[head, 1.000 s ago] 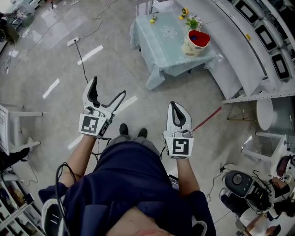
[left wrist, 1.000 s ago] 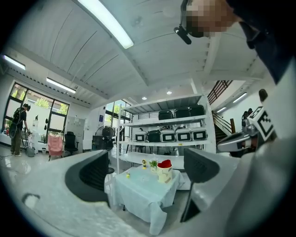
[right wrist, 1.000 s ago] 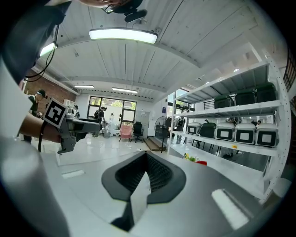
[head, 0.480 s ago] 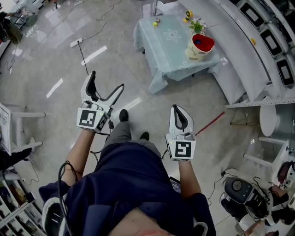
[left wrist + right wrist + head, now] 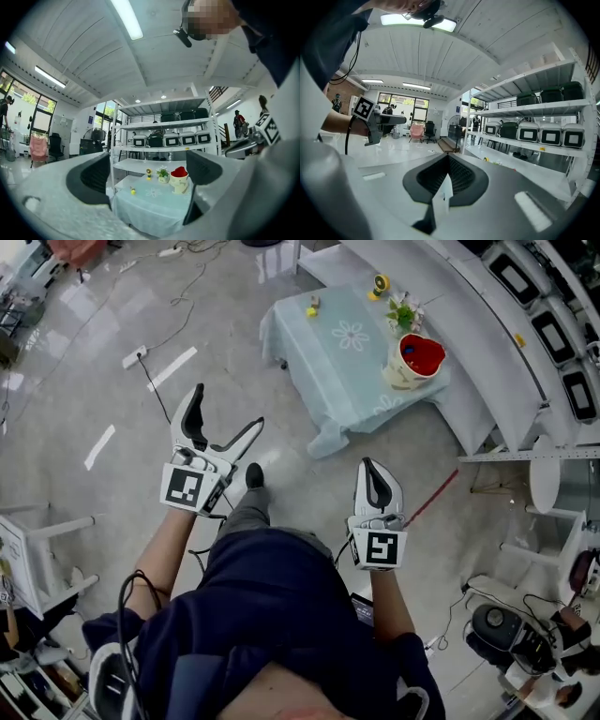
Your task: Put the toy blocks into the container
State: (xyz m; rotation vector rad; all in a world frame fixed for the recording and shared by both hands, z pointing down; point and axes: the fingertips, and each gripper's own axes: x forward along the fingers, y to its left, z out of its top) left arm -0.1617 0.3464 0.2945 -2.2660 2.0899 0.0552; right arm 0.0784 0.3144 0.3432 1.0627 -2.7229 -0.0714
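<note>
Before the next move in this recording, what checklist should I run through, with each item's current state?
1. Left tool open and empty: ok. Its jaws stand apart with nothing between them.
2. Right tool ready to grasp: not ok. Its jaws are together and hold nothing.
3. Table within reach: not ok. It stands ahead, beyond both tools.
4. Container upright on the table: ok. It stands near the table's edge.
5. Toy blocks located: cannot tell. A small yellow piece lies on the cloth, too small to identify.
</note>
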